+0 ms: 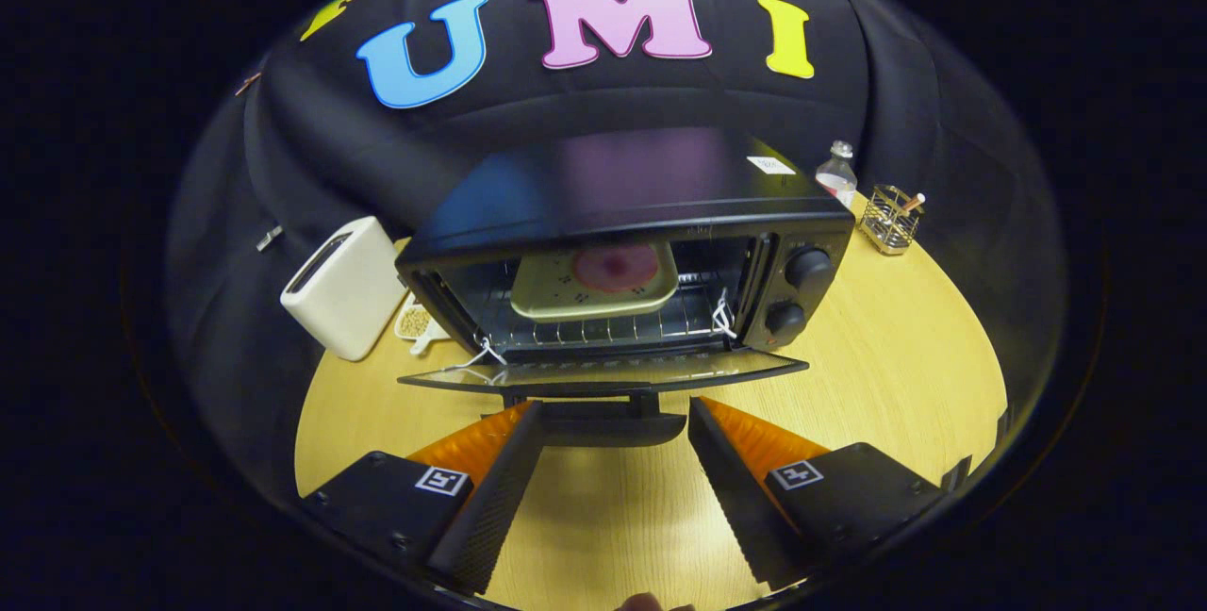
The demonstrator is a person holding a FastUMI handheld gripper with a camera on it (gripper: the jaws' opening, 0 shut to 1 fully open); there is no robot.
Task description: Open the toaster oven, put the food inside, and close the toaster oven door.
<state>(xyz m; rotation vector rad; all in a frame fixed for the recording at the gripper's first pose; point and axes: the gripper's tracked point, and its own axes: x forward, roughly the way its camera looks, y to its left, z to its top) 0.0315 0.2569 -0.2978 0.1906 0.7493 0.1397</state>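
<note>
Black toaster oven (651, 243) on the wooden table (896, 375), door (603, 372) dropped flat, handle (613, 424) between the fingertips. Inside on the rack, a pale tray (552, 295) carrying a pink round food (618, 264), perhaps a meat slice. Gripper (615, 422) released, fingers spread either side of the handle, gripping nothing. White toaster (344, 288) left of the oven; small bottle (836, 173) and wire holder (891, 218) to its right.

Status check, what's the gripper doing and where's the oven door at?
Gripper open, empty, at door handle. Toaster oven door down, tray with food on rack. Nothing blocking the door.
</note>
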